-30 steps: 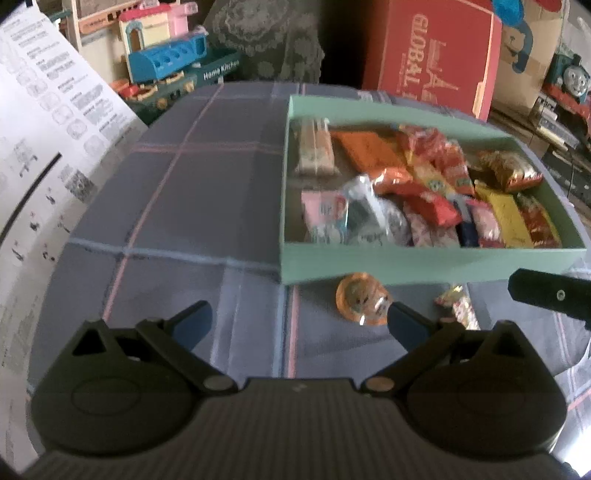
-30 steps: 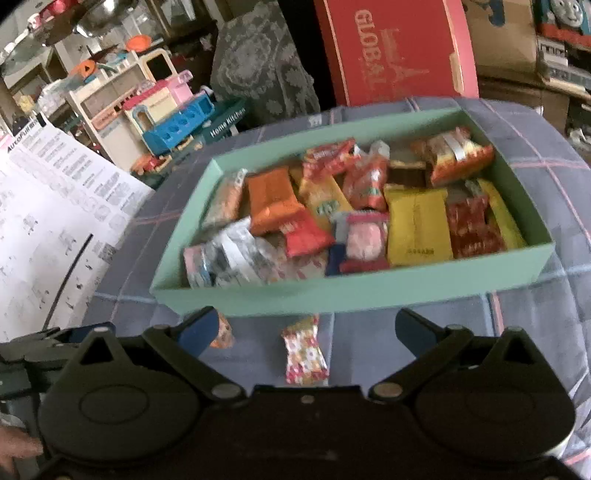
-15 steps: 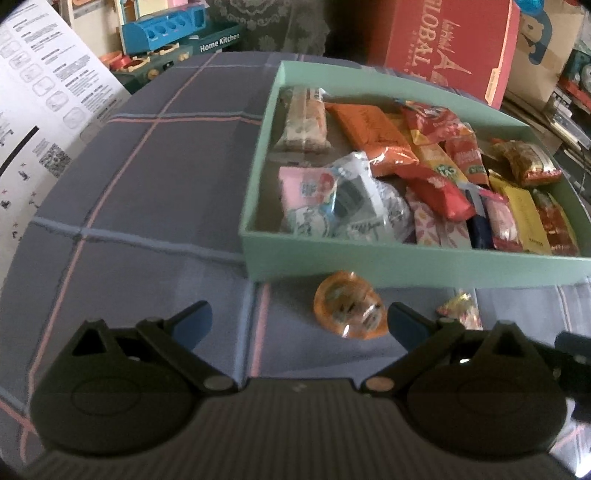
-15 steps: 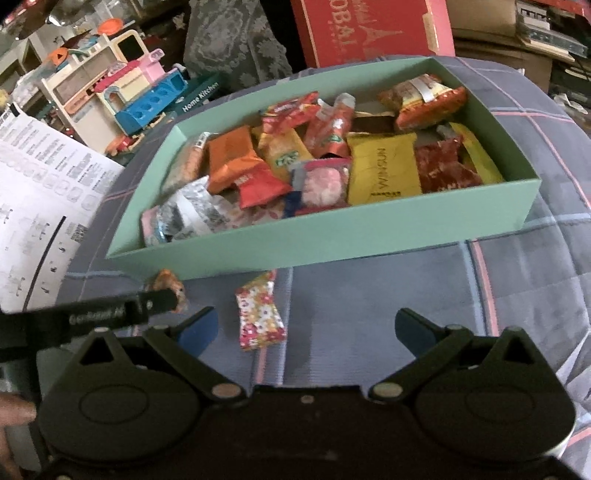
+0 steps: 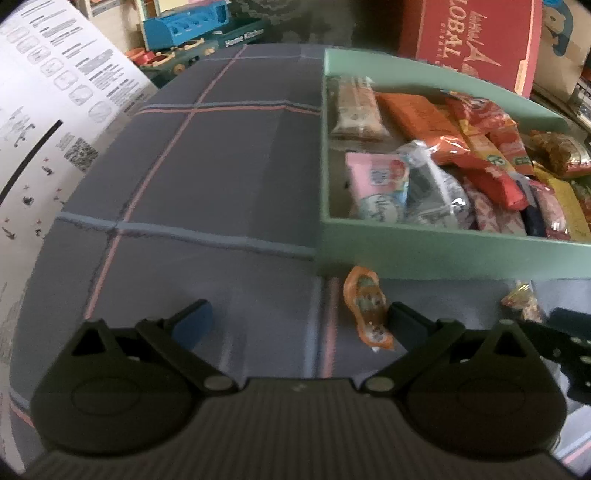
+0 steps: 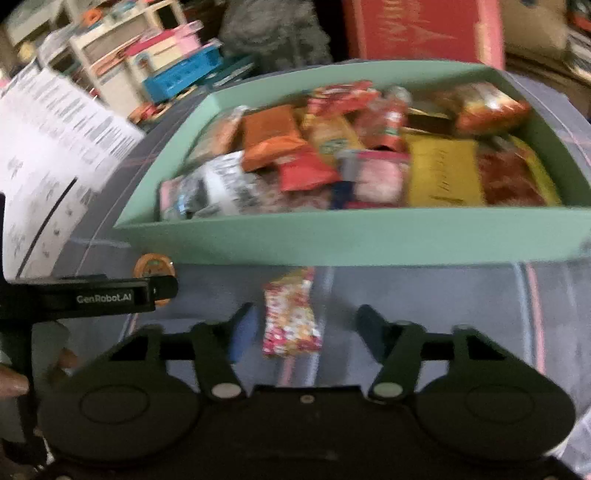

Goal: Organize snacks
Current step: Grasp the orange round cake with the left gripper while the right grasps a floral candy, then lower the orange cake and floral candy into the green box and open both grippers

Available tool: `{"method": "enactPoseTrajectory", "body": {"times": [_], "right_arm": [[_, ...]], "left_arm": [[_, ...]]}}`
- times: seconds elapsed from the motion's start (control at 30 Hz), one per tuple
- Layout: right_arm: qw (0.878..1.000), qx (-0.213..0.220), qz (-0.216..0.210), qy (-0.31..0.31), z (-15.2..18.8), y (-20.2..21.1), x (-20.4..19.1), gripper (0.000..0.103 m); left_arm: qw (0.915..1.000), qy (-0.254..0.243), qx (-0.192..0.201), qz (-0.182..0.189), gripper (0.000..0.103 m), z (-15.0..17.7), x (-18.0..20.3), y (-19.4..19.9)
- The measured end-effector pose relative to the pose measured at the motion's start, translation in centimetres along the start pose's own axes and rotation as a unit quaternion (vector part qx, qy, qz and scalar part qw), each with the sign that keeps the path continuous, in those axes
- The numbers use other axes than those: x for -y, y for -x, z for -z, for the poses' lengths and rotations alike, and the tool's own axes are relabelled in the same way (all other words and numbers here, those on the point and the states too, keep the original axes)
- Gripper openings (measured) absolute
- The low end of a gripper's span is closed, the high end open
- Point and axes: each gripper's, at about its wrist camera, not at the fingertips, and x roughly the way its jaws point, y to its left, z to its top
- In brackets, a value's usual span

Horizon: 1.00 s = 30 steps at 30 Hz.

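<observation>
A mint green box (image 5: 424, 254) full of snack packets stands on the plaid cloth; it also shows in the right wrist view (image 6: 351, 236). An orange jelly cup (image 5: 367, 312) lies in front of the box, touching my left gripper's right finger. My left gripper (image 5: 297, 323) is open with the cup at its right side. A floral candy packet (image 6: 290, 314) lies between the fingers of my right gripper (image 6: 306, 326), which is open, its jaws narrower than before. The candy also shows at the right of the left wrist view (image 5: 522, 301).
A white printed sheet (image 5: 44, 122) lies at the left edge of the table. Toy kitchen sets (image 5: 195, 29) and a red carton (image 5: 469, 40) stand behind the table. The left gripper's body (image 6: 88, 295) crosses the right wrist view near the jelly cup (image 6: 153, 264).
Both grippers moved down and forward toward the cloth. The jelly cup now sits by my left gripper's right finger. My right gripper's fingers have closed in partly around the floral candy.
</observation>
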Motion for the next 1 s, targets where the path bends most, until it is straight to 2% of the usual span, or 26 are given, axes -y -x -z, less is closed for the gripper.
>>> {"method": "enactPoseTrajectory", "body": {"times": [0.03, 0.13, 0.27, 0.37, 0.43, 0.47, 0.57, 0.6, 0.7, 1.0], "right_arm": [[1.0, 0.001, 0.0, 0.01, -0.1, -0.2, -0.4, 0.046], [0.999, 0.005, 0.015, 0.046, -0.3, -0.7, -1.6, 0.026], [0.999, 0.011, 0.015, 0.04, -0.2, -0.6, -1.3, 0.025], [0.999, 0.015, 0.018, 0.042, 0.1, -0.4, -0.9, 0.025], [0.998, 0.018, 0.022, 0.048, 0.3, -0.4, -0.7, 0.025], [0.998, 0.02, 0.024, 0.053, 0.4, -0.4, -0.8, 0.025], [0.996, 0.026, 0.035, 0.077, 0.9, -0.3, -1.2, 0.025], [0.996, 0.028, 0.038, 0.082, 1.0, -0.2, -1.4, 0.025], [0.997, 0.027, 0.032, 0.066, 1.1, 0.1, -1.0, 0.022], [0.999, 0.021, 0.027, 0.012, 2.1, 2.3, 1.5, 0.021]], "left_arm": [[1.0, 0.002, 0.0, 0.001, 0.103, 0.1, -0.2, 0.1], [0.9999, 0.009, 0.0, 0.005, 0.103, 0.2, -0.5, 0.3], [0.9998, 0.017, 0.007, 0.013, 0.101, 0.0, -0.3, 0.5], [0.9997, 0.011, 0.015, 0.013, 0.086, -0.1, 0.3, 0.5], [0.9997, 0.002, 0.024, 0.008, 0.072, -0.1, 0.7, 0.6], [0.9996, -0.003, 0.028, 0.005, 0.068, -0.1, 0.9, 0.6], [0.999, -0.018, 0.04, 0.004, 0.046, 0.1, 1.3, 0.9], [0.9988, -0.022, 0.043, 0.007, 0.03, 0.2, 1.4, 1.0], [0.9989, -0.019, 0.043, 0.006, 0.029, 0.4, 1.2, 1.3], [0.9992, -0.012, 0.033, 0.02, 0.029, 1.7, 0.1, 2.8]]}}
